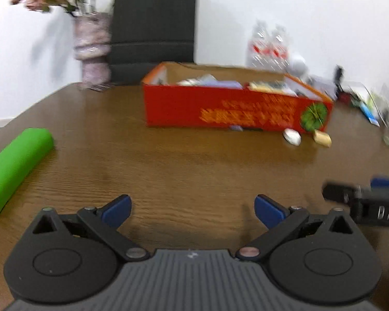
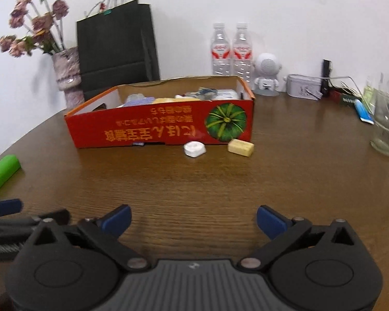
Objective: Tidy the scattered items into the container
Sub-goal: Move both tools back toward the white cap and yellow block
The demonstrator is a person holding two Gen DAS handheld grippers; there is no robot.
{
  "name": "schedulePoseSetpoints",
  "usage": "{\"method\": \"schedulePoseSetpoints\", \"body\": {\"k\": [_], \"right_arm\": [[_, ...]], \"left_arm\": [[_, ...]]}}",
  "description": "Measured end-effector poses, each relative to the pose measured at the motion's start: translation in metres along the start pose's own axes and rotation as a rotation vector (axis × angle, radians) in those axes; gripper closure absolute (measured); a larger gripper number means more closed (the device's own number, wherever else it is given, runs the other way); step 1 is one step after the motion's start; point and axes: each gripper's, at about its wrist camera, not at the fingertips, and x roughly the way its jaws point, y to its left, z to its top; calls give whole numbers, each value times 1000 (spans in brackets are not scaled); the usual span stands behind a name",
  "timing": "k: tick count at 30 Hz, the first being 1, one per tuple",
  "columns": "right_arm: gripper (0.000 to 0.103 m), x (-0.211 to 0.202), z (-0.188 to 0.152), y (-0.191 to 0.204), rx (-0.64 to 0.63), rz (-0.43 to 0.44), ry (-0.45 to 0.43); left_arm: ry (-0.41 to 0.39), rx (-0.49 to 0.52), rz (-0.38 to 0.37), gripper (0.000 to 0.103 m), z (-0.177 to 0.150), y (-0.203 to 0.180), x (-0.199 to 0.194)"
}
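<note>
Both of my grippers hang low over the wooden table [image 2: 194,181], side by side, facing the red box [image 2: 158,127]. Left gripper [image 1: 193,211]: jaws spread wide, nothing between the blue pads. Right gripper [image 2: 193,221]: also spread wide and empty.

Right wrist view is sharp; left wrist view is smeared by motion blur, so I take detail from the right one.

The red box sits mid-table, open at the top, with a pumpkin picture and upside-down print on its near wall. Several items lie inside, but I cannot tell them apart. Two items lie on the table just in front of the box's near wall, toward its right end: a small white case [image 2: 194,149] and a pale yellow block [image 2: 241,147], close to each other but apart. In the left view they show only as blurred blobs, the white case [image 1: 292,136] and the block [image 1: 322,138].

A green roll [image 1: 15,168] lies at the table's left edge; the left view shows most of its length, the right view only its end [image 2: 2,173].

Only the right view resolves the back row: two water bottles [image 2: 232,49], a white robot figure [image 2: 266,77], a small tin [image 2: 303,86] and a glass [image 2: 385,127] at far right. A vase of dried flowers [image 2: 67,75] and a black paper bag [image 2: 116,49] stand behind the box.

Each view catches the other gripper at its edge.
</note>
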Motion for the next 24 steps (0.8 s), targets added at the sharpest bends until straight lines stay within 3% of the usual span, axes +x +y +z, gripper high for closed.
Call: {"method": "schedulePoseSetpoints", "body": {"k": [6, 10, 19, 23, 24], "right_arm": [[0, 8, -4, -1, 2, -17, 59], [0, 12, -4, 9, -58, -51, 82], [0, 11, -3, 8, -58, -46, 83], [1, 14, 1, 5, -105, 8, 91], [8, 17, 7, -1, -133, 35, 101]], "left_arm": [[57, -65, 10, 0, 0, 9, 9], [66, -28, 48, 0, -2, 2, 9], [91, 60, 62, 0, -6, -12, 11], [102, 62, 3, 0, -4, -10, 13], [98, 68, -18, 0, -2, -9, 14]]}}
